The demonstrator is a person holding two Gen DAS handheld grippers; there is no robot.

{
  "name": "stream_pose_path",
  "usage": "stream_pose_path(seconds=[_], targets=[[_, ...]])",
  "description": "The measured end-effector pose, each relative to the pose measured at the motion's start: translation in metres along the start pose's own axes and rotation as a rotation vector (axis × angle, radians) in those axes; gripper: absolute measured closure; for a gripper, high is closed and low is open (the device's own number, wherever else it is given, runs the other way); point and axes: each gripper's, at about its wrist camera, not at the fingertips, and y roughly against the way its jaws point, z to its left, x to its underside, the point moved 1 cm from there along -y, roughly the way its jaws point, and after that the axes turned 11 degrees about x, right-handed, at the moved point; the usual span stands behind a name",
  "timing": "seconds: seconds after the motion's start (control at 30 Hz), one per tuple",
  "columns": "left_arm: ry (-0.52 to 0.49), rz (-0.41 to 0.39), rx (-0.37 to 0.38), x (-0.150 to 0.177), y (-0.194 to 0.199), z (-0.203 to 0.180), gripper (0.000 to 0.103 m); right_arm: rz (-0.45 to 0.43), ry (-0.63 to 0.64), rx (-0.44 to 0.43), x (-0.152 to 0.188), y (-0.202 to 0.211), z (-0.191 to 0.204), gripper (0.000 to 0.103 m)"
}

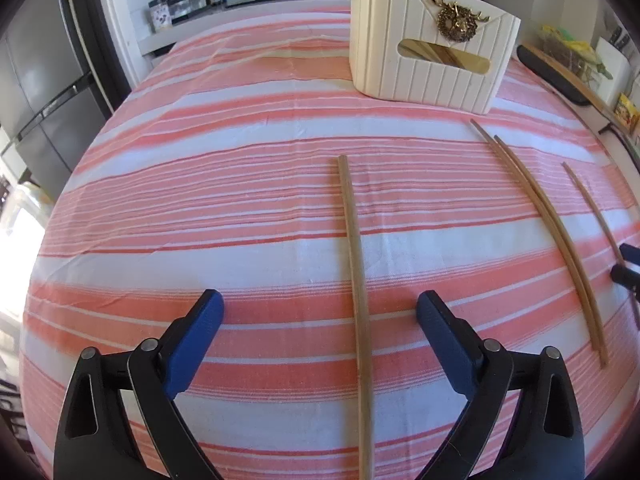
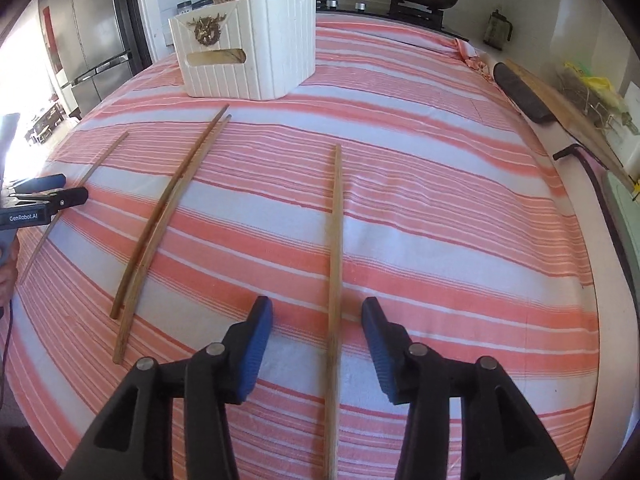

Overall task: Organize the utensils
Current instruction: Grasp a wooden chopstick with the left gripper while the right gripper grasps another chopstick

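On the striped cloth [image 2: 440, 184], your right gripper [image 2: 317, 312] gapes narrowly, left gripper [image 1: 320, 304] wide; each straddles a chopstick [image 2: 336, 240] pointing lengthwise toward the holder [image 2: 256, 52].

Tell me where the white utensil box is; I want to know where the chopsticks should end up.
The white utensil box stands at the far end of the striped tablecloth, beyond the tips of the pair of chopsticks; it appears far right in the left wrist view and far left in the right wrist view.

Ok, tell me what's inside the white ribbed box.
Through the white ribbed box's handle slot, several light wooden sticks show, likely chopsticks; a few tips poke above the rim. The walls hide their number and anything else inside.
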Motion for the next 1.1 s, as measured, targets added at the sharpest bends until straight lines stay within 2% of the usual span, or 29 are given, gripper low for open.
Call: stream_pose_path(seconds=[0.1, 0.37, 0.7, 0.8, 0.93, 1.1], targets=[[0.003, -0.007, 0.002, 0.001, -0.001, 0.002, 0.001, -0.023, -0.039, -0.015, 0.000, -0.003, -0.004, 0.049], [0.002, -0.029, 0.003, 0.005, 0.002, 0.002, 0.000, -0.099, -0.055, -0.013, 0.009, -0.001, -0.005, 0.049], [0.000, -0.016, 0.008, 0.006, 0.004, 0.002, 0.000, -0.101, -0.061, -0.011, 0.009, 0.000, -0.005, 0.049], [-0.012, 0.048, 0.057, 0.002, 0.009, 0.003, 0.001, -0.028, -0.038, -0.024, 0.005, 0.002, -0.007, 0.049], [-0.009, 0.074, 0.155, -0.013, 0.018, 0.014, 0.001, 0.066, -0.039, -0.111, 0.002, 0.008, -0.021, 0.049], [-0.019, 0.129, 0.173, -0.034, 0.002, 0.019, 0.002, 0.141, 0.010, -0.124, -0.011, -0.001, -0.028, 0.049]])
